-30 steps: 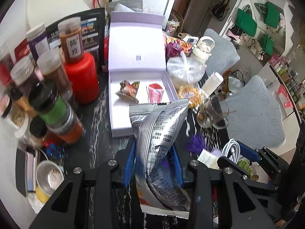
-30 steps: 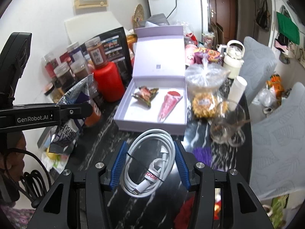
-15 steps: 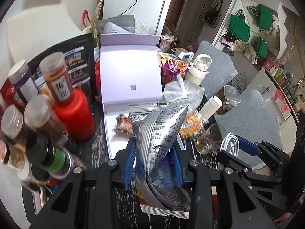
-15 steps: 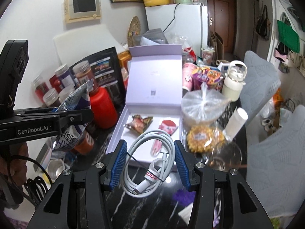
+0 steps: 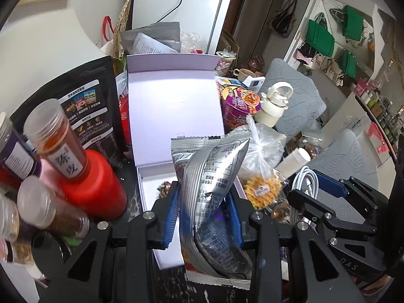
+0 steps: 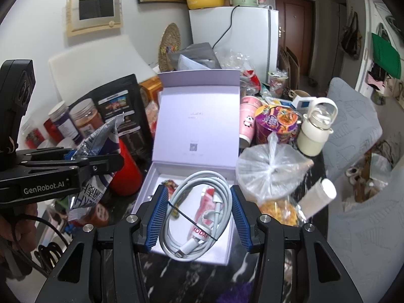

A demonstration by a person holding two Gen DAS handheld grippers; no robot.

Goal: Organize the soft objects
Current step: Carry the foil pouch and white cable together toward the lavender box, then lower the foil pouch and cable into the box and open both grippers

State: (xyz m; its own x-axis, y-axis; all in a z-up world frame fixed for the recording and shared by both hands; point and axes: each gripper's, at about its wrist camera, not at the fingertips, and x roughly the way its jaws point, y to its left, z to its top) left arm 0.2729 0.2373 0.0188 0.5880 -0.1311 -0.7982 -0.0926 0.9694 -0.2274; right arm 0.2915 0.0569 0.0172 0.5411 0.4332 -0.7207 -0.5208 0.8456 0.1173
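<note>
My left gripper (image 5: pixel 203 217) is shut on a silver snack bag (image 5: pixel 209 189), held upright over the front of an open lilac gift box (image 5: pixel 174 116). The same bag (image 6: pixel 97 156) shows at the left of the right wrist view, clamped in the left gripper (image 6: pixel 83 156). My right gripper (image 6: pixel 198 217) is shut on a coiled white cable (image 6: pixel 199 212), which hangs above the box tray (image 6: pixel 149 189). A brown wrapped snack (image 6: pixel 168 184) and a red wrapped snack (image 6: pixel 209 197) lie in the tray, partly hidden by the cable. The right gripper (image 5: pixel 313 192) with the cable (image 5: pixel 305 179) appears to the right of the bag.
Spice jars (image 5: pixel 55 136) and a red canister (image 5: pixel 93 184) crowd the left, with a black pouch (image 5: pixel 83 101) behind. Right of the box stand a tied plastic bag of snacks (image 6: pixel 270 174), a purple noodle cup (image 6: pixel 276 123) and a cream kettle-shaped bottle (image 6: pixel 317 131). Grey chairs (image 6: pixel 353 116) lie beyond.
Both grippers have moved forward toward the lilac box, each keeping its load. The box tray has slid lower in both views and the box lid now fills more of the picture.
</note>
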